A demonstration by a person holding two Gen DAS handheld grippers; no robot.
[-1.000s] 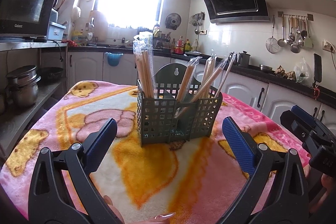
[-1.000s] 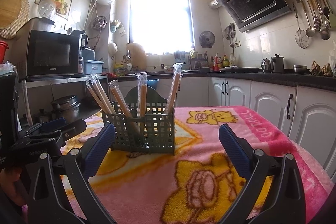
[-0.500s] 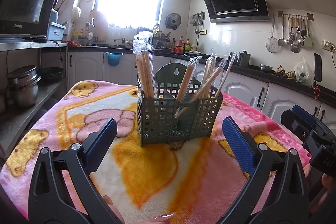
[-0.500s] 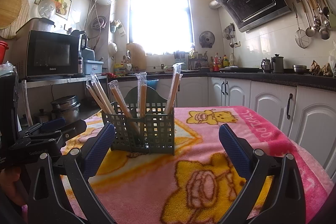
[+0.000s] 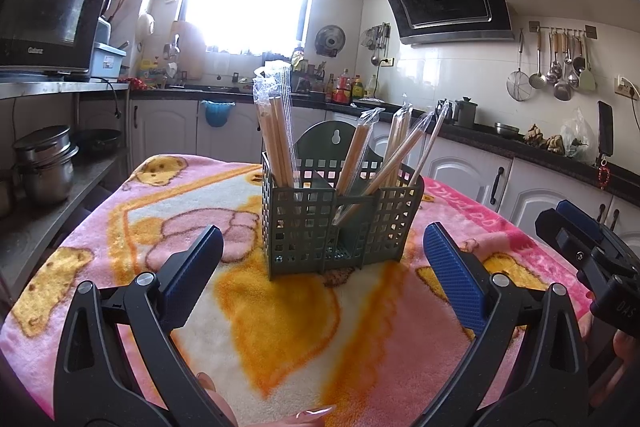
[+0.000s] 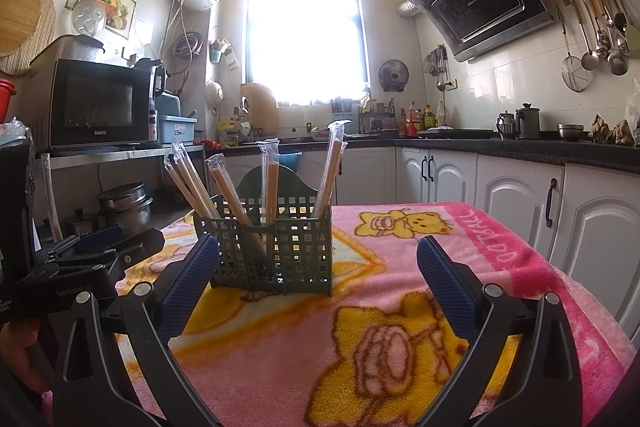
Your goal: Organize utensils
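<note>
A dark green lattice utensil holder (image 5: 340, 223) stands upright on the pink cartoon blanket (image 5: 280, 315). It also shows in the right wrist view (image 6: 272, 251). Several plastic-wrapped pairs of wooden chopsticks (image 5: 276, 139) stand in its compartments, some upright and some leaning; they show in the right wrist view too (image 6: 272, 183). My left gripper (image 5: 324, 267) is open and empty, a little short of the holder. My right gripper (image 6: 318, 279) is open and empty, also short of the holder. Each gripper shows in the other's view, the right (image 5: 588, 247) and the left (image 6: 88, 259).
Steel pots (image 5: 44, 163) sit on a low shelf at the left, under a microwave (image 6: 100, 103). White cabinets (image 6: 520, 203) and a dark counter run along the right. Ladles (image 5: 556, 67) hang on the far wall. The blanket's edges drop off at left and right.
</note>
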